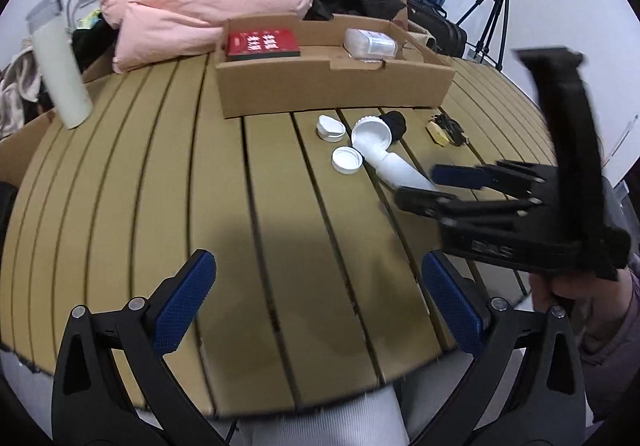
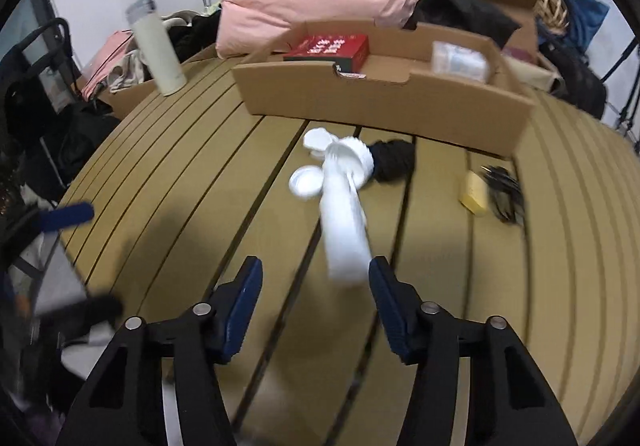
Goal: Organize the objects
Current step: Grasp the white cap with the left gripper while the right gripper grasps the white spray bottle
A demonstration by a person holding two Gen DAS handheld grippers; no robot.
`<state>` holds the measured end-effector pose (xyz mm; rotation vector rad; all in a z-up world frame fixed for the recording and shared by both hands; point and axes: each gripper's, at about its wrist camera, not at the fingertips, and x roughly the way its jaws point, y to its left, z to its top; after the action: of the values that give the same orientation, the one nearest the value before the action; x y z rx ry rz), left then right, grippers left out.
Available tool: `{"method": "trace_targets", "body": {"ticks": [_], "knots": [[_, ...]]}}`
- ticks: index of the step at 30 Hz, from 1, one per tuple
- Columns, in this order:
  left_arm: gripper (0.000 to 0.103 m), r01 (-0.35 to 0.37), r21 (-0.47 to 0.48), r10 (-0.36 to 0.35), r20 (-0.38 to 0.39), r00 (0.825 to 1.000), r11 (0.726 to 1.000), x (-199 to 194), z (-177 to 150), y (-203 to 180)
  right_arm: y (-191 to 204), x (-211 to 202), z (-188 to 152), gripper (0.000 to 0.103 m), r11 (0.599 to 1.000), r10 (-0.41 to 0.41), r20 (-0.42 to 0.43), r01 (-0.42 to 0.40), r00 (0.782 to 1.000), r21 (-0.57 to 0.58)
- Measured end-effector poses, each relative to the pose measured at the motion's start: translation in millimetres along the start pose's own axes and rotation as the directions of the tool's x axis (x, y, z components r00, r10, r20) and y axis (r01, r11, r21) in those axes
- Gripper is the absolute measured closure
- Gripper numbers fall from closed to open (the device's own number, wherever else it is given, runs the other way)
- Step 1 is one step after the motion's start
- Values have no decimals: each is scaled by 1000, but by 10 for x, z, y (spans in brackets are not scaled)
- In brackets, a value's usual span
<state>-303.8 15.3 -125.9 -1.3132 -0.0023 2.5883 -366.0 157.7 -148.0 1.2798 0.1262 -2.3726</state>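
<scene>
We are closing in on the white bottle lying on its side on the slatted surface, in front of the cardboard tray. In the right wrist view its long axis runs from about 12 o'clock down to 6, base end nearest us, and that end sits just ahead of the right tongs, slightly toward their 1 o'clock pad. The right tongs stand partly parted with nothing between the pads; the bottle is not yet inside the gap. The left tongs are spread wide and empty over bare slats, with the bottle well off at their 1 o'clock, so we judge the right hand far nearer. The bottle is plain white and cylindrical, blurred here. At its far end cluster a ribbed white lid, two small white caps and something black.
</scene>
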Motion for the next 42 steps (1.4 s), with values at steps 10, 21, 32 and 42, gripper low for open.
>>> {"method": "trace_targets", "body": {"ticks": [10,21,32,42], "knots": [[24,64,55,-63,-18,998,996,833,560,-195,-576,-130,-248,72,992,3,-40,2,999,122],[78,13,103,-7,-61,998,995,1038,578,-331,-777,-211,-331,72,986,-32,-41,39,999,160],[78,-40,-34,40,-9,999,999,-467,-72,-235,-331,-995,-696,73,993,-61,21,59,998,104],[78,-1,-72,4,46,999,997,-1198,-702,-321,357,-1571,-1349,73,999,22,40,-23,999,32]]}}
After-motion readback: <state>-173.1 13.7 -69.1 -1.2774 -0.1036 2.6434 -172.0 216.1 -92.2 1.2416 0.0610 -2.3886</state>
